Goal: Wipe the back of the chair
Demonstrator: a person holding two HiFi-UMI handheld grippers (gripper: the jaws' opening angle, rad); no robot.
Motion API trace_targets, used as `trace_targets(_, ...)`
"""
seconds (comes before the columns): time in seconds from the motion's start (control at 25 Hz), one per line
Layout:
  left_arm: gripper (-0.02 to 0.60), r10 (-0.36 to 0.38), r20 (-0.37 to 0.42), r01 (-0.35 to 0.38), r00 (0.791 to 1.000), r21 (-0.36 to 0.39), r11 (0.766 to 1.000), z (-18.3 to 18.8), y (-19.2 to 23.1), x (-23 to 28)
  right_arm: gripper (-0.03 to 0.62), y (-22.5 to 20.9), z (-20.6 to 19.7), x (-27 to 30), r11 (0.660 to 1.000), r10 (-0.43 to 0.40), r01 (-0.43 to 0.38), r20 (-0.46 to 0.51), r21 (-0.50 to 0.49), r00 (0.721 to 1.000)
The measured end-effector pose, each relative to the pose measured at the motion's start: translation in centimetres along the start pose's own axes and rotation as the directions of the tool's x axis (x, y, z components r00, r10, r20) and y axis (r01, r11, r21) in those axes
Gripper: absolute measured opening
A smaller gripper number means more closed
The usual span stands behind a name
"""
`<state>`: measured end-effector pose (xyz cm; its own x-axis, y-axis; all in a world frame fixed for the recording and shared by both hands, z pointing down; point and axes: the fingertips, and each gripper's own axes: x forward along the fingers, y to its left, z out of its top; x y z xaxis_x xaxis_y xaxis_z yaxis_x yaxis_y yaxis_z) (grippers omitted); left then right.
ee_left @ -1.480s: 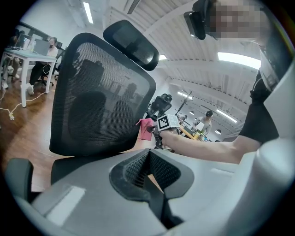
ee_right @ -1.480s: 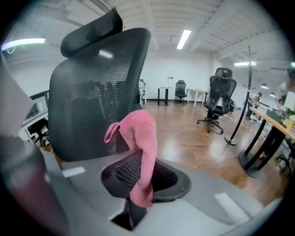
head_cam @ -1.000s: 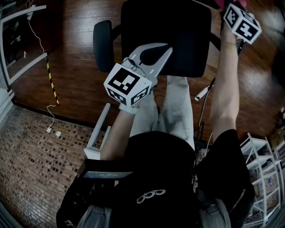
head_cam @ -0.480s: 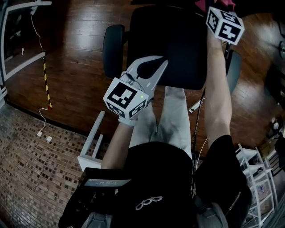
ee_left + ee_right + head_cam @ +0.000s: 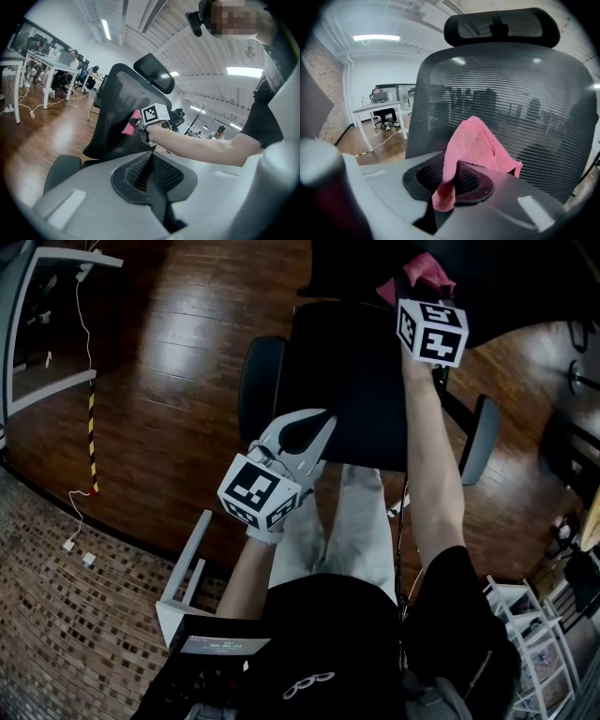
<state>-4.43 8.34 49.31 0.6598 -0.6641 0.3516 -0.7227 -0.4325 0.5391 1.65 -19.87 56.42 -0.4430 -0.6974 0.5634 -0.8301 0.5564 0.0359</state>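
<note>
Two grippers are in view, and only the right gripper (image 5: pixel 449 180) carries something: its fingers are clamped on a pink cloth (image 5: pixel 474 143). One short end of the cloth hangs down behind the pads, toward the camera. The bigger part stands up past the fingertips, right in front of the mesh backrest (image 5: pixel 511 89) of the office chair (image 5: pixel 112 122), below the headrest (image 5: pixel 501 26). Whether the cloth touches the mesh, I cannot tell. The left gripper (image 5: pixel 151 168) has its fingers together with nothing between them. It hovers above the chair's seat (image 5: pixel 356 381), near its front edge, close to the armrest (image 5: pixel 261 390) on the person's left side.
</note>
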Motion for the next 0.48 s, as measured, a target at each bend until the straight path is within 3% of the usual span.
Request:
trace_targets(0.24, -0.009, 0.024, 0.016, -0.024, 1.000, -0.003, 1.000, 0.2, 1.9, -1.7, 0.040, 5.6, 1.4, 3.0, 0.993, 0.074, -0.075, -0.008, -0.092, 0.997)
trace_targets(0.48, -0.009, 0.059, 0.032, -0.058, 0.998, -0.026, 0.998, -0.1, 3.8, -3.8, 0.041, 9.7, 2.7, 4.9, 0.985, 0.127, -0.126, -0.005, -0.122, 0.992)
